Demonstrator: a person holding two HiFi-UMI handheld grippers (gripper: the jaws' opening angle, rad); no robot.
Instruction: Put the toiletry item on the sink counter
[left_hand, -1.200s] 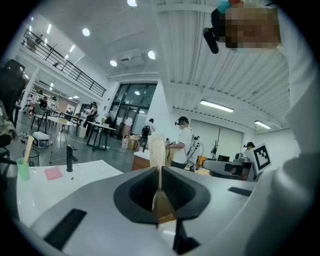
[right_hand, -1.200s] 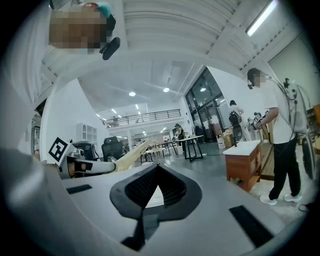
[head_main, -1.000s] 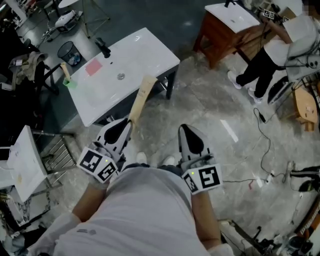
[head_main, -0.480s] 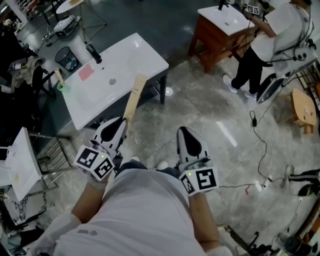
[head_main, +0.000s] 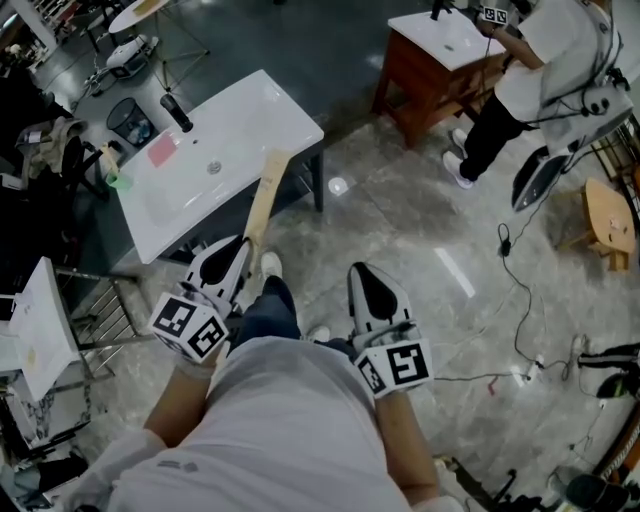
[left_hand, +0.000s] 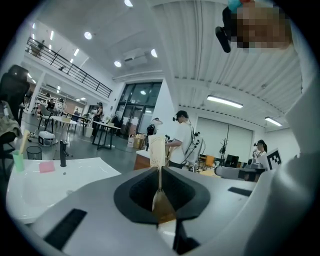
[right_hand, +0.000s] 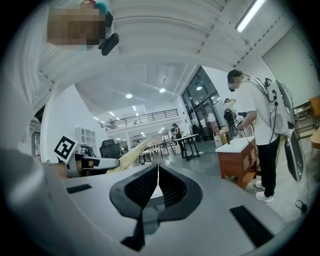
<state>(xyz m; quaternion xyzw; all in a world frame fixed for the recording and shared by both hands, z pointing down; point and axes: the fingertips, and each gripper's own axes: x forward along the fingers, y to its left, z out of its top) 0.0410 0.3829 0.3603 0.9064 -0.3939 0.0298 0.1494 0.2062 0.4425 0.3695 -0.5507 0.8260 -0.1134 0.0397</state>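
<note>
The left gripper (head_main: 244, 244) is clamped on a long, flat, pale wooden toiletry item (head_main: 265, 195). Its jaws pinch the narrow handle end, so the broad head sticks out forward and up, leaving the whole length free to be laid down. In the left gripper view the handle (left_hand: 159, 200) sits squeezed between the dark pads, with the head rising beyond them.

The item is in the air, not yet on anything. From the head view its far end shows against the near long edge of the white rectangular sink counter (head_main: 262, 108). In the left gripper view the counter (left_hand: 45, 187) lies lower and to the left, so the item probably isn't over it yet.

The right gripper (head_main: 363, 272) hangs beside the person's leg with its jaws closed together on nothing (right_hand: 158, 170). It is likely just kept out of the way.

Along the counter's far edge stands a black faucet (head_main: 176, 112). A small pink block (head_main: 162, 151) lies close by, and a green cup holding a wooden stick (head_main: 112, 176) stands at the left end. The right half of the counter, around its near right corner, looks bare and seems the easy spot for a long item. A second person (head_main: 535, 60) works at another counter well apart.
</note>
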